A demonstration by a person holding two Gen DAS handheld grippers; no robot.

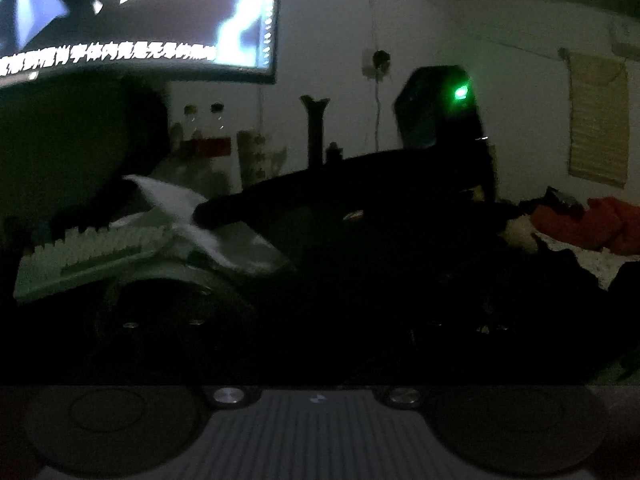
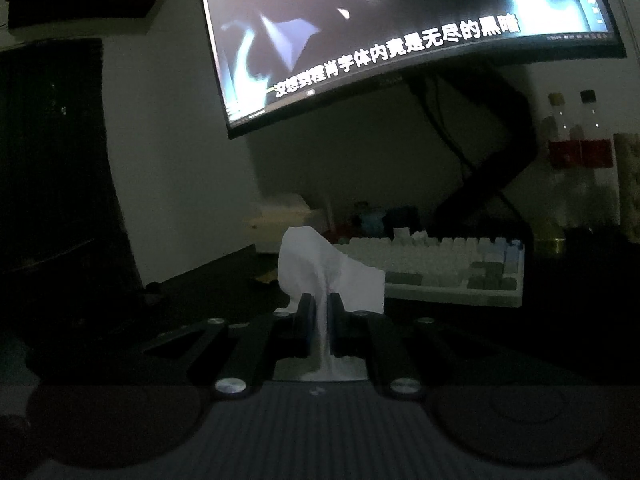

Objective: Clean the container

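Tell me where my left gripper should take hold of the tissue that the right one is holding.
Probably the loose upper flap of the tissue, coming down from above. The right gripper is shut on its lower part, pinching it into a narrow strip, while the top fans out wide and stands free above the fingertips, in front of the keyboard.

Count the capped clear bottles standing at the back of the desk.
2. They stand side by side right of the monitor: a pale-capped bottle on the left, a dark-capped bottle on the right, both behind a red band. The dim light may hide more.
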